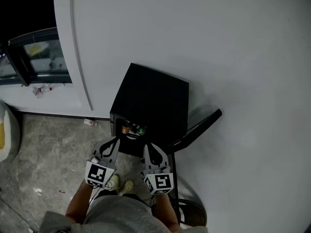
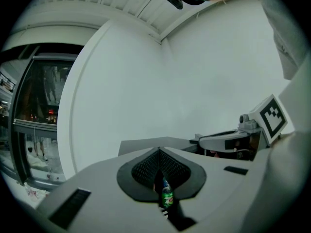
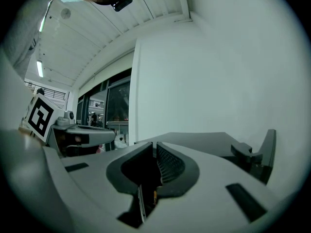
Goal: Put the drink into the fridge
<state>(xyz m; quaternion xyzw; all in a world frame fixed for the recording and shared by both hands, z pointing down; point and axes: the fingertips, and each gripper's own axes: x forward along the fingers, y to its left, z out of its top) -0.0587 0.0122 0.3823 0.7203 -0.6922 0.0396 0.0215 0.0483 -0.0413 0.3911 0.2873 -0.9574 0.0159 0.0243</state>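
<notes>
A black mini fridge (image 1: 150, 101) stands on the floor against the white wall, its door (image 1: 197, 127) swung open to the right. Several drink bottles (image 1: 132, 128) stand inside at the front of the opening. One green bottle (image 2: 167, 196) shows through the slot under my left jaws. My left gripper (image 1: 115, 140) (image 2: 159, 152) hangs just in front of the opening, shut, holding nothing. Beside it my right gripper (image 1: 146, 145) (image 3: 154, 144) points the same way, its jaws nearly together with nothing between them. The fridge top (image 3: 194, 140) lies level ahead, with the door edge (image 3: 265, 154) to its right.
A glass-fronted doorway (image 1: 34, 57) lies at the far left. A small bottle (image 1: 90, 122) lies on the stone floor by the wall base. A white rounded object (image 1: 7, 130) sits at the left edge. The person's shoes (image 1: 121, 183) are below the grippers.
</notes>
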